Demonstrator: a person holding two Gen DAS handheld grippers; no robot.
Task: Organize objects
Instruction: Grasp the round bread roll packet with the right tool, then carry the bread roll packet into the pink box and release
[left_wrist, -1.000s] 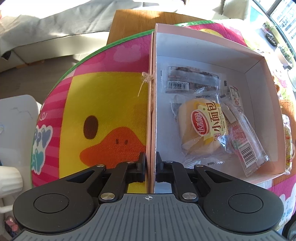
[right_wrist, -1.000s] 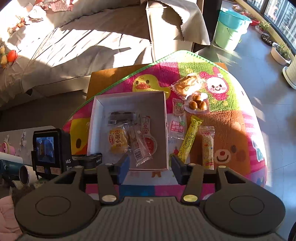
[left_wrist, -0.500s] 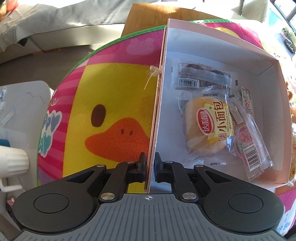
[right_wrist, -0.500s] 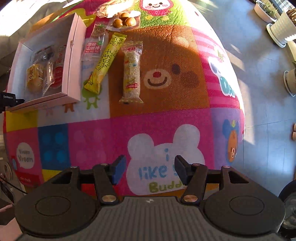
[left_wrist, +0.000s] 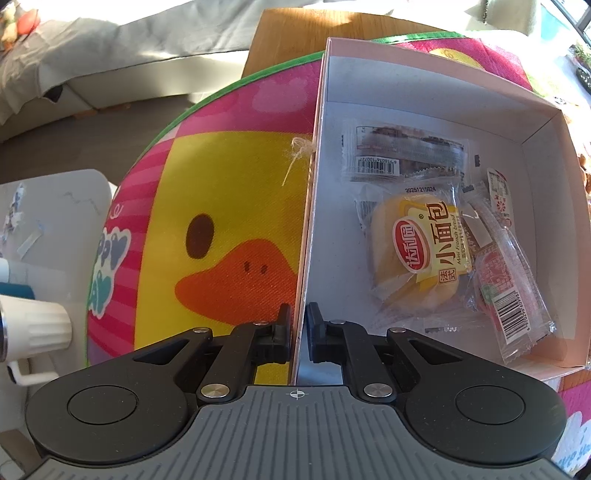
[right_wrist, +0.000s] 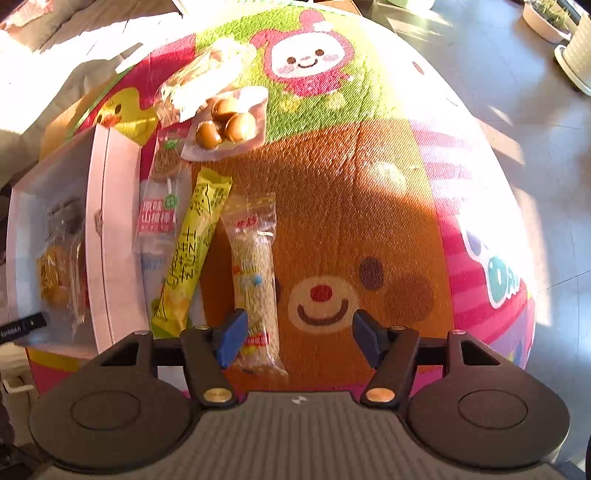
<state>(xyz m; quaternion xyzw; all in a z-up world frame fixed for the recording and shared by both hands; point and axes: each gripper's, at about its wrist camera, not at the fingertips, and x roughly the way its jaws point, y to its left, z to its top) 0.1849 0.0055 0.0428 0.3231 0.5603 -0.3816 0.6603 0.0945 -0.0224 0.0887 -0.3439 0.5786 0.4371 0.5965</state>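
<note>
Some snacks are in the box, more wait outside.
The left claw (left_wrist: 296, 325) pinches the box (left_wrist: 424, 70) wall; the empty right claw (right_wrist: 299, 338) is opening over the snack bar (right_wrist: 253, 266), with maybe four more snacks beyond.

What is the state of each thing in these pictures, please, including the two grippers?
left gripper: shut on the box wall
right gripper: empty, fingers opening above the mat
box: open, no lid, holding several snacks
mini bread pack: sealed, lying in the box
rice bar: sealed, flat on the mat, untouched
yellow stick pack: sealed, on the mat
egg pack: sealed, on the mat
</note>
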